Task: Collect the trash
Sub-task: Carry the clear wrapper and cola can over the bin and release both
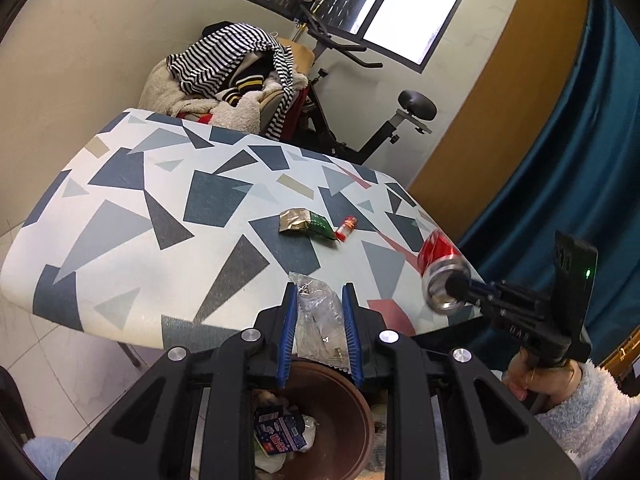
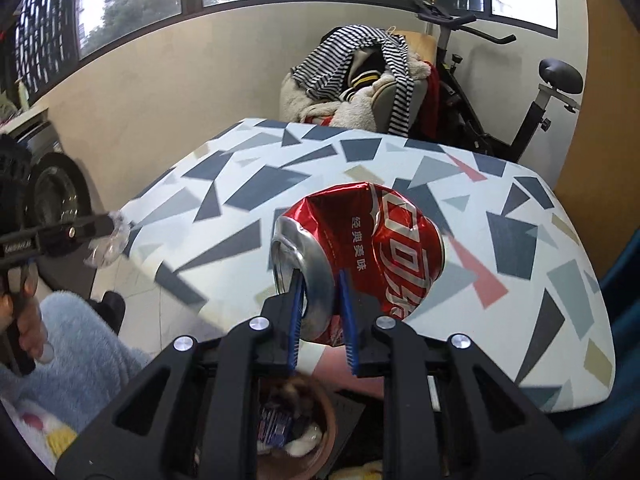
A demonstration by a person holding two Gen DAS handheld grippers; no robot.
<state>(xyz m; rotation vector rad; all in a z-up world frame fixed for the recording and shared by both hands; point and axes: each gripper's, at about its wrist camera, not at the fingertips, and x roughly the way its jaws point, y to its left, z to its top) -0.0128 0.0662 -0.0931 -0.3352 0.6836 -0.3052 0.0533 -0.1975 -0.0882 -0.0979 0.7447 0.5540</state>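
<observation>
My left gripper (image 1: 320,304) is shut on a clear crumpled plastic wrapper (image 1: 318,320) and holds it above a brown bin (image 1: 348,412) with trash inside. My right gripper (image 2: 322,284) is shut on the rim of a crushed red cola can (image 2: 372,252) and holds it over the table's near edge; the bin (image 2: 320,420) shows below it. The can also shows in the left wrist view (image 1: 440,268). A gold and green packet (image 1: 306,224) and a small red wrapper (image 1: 346,228) lie on the patterned table (image 1: 160,216).
A chair piled with striped clothes (image 1: 232,72) and an exercise bike (image 1: 360,120) stand behind the table. A teal curtain (image 1: 580,160) hangs at the right. A tiled floor (image 1: 60,360) lies at the left.
</observation>
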